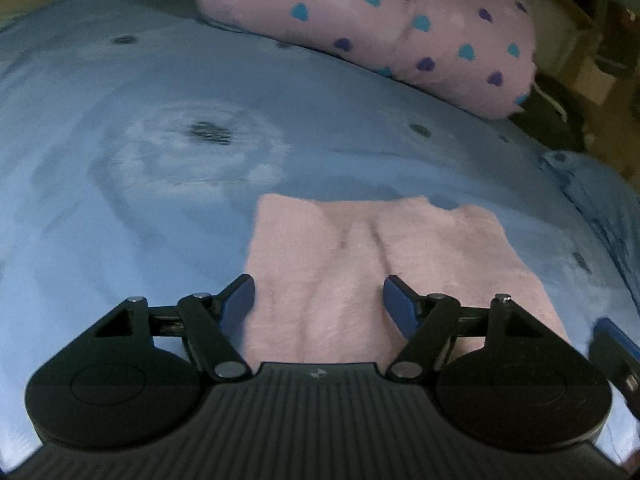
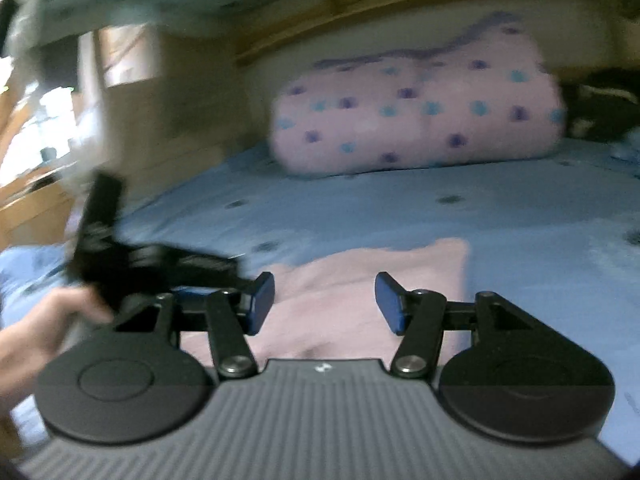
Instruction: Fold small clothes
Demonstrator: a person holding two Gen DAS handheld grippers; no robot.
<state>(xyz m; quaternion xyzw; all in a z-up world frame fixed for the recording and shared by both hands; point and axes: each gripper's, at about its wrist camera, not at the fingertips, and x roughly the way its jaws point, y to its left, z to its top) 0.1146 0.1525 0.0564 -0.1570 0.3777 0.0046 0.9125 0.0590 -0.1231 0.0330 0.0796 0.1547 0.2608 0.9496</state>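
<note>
We looked down steeply from the left wrist, close over the pink garment on the blue bedsheet. Our right-wrist view ran lower, nearly level, toward the spotted pillow. Both shared garment, sheet and pillow.

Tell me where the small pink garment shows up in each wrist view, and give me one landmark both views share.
Left wrist view: the small pink garment lies flat on the blue bedsheet, lower centre, running under the open left tongs.
Right wrist view: the garment sits lower centre, behind the open right tongs.
Shared landmark: the pink pillow with purple and blue hearts, beyond the garment.
</note>
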